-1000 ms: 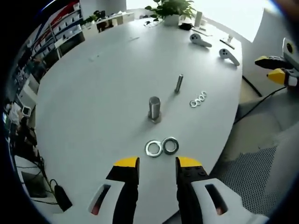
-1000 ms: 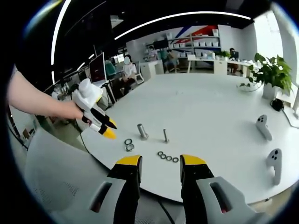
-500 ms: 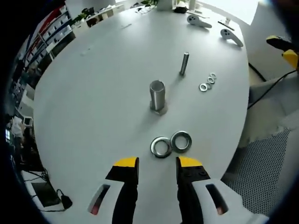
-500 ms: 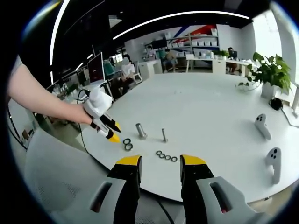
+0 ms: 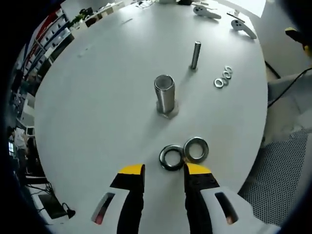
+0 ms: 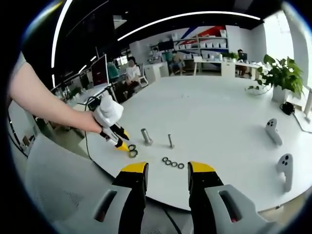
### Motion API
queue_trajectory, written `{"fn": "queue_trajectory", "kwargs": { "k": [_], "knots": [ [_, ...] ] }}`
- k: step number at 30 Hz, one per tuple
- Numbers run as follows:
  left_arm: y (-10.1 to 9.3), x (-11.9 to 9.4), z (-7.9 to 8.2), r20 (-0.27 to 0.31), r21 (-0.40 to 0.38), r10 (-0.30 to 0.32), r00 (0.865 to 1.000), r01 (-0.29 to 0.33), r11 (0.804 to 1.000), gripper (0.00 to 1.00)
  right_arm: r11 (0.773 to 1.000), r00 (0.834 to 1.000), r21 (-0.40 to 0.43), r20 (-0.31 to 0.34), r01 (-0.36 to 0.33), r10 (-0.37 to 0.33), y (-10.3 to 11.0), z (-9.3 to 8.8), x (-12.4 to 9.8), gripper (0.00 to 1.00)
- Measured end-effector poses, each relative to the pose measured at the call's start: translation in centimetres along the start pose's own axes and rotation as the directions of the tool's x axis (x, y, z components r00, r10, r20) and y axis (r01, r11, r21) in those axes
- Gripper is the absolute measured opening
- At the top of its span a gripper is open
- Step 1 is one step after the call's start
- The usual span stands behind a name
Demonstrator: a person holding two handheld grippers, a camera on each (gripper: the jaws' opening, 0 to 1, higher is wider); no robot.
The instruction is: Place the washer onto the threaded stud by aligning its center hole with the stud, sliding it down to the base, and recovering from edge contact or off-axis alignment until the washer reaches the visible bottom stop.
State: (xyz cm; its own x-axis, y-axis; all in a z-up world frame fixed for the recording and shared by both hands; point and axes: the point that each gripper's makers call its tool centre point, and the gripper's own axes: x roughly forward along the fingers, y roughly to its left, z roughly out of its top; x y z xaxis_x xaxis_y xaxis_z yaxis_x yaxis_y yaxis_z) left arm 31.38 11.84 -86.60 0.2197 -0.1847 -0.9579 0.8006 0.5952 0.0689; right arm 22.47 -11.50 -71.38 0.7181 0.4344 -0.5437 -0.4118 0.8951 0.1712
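On white round table (image 5: 97,97), two large steel washers (image 5: 172,157) lie flat, touching side by side, just ahead of left gripper (image 5: 163,170); its yellow-tipped fingers (image 5: 131,170) are spread apart w/ nothing between, right tip at near washer's rim. Thick threaded steel stud (image 5: 164,94) stands upright beyond them, thin bolt (image 5: 195,54) & three small washers (image 5: 223,78) further off. Right gripper (image 6: 165,168) hangs off table edge, fingers apart & empty; left gripper (image 6: 122,142) seen there low by the big washers (image 6: 132,150).
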Motion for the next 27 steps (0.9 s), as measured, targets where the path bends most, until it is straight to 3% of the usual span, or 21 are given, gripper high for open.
{"fn": "queue_trajectory", "kwargs": {
  "k": [15, 18, 27],
  "knots": [
    [-0.6, 1.0, 0.6, -0.022, 0.03, -0.031, 0.999, 0.032, 0.999, 0.28, 1.0, 1.0, 0.008, 0.003, 0.008, -0.008, -0.2, 0.0, 0.0, 0.35],
    [-0.9, 1.1, 0.6, -0.041, 0.016, -0.068, 0.997, 0.069, 0.998, 0.24, 1.0, 1.0, 0.01, 0.002, 0.009, -0.009, -0.3, 0.0, 0.0, 0.34],
    [-1.7, 0.7, 0.6, -0.091, 0.035, -0.077, 0.993, 0.081, 0.996, 0.21, 1.0, 1.0, 0.012, 0.004, 0.012, -0.012, -0.3, 0.0, 0.0, 0.34]
  ]
}}
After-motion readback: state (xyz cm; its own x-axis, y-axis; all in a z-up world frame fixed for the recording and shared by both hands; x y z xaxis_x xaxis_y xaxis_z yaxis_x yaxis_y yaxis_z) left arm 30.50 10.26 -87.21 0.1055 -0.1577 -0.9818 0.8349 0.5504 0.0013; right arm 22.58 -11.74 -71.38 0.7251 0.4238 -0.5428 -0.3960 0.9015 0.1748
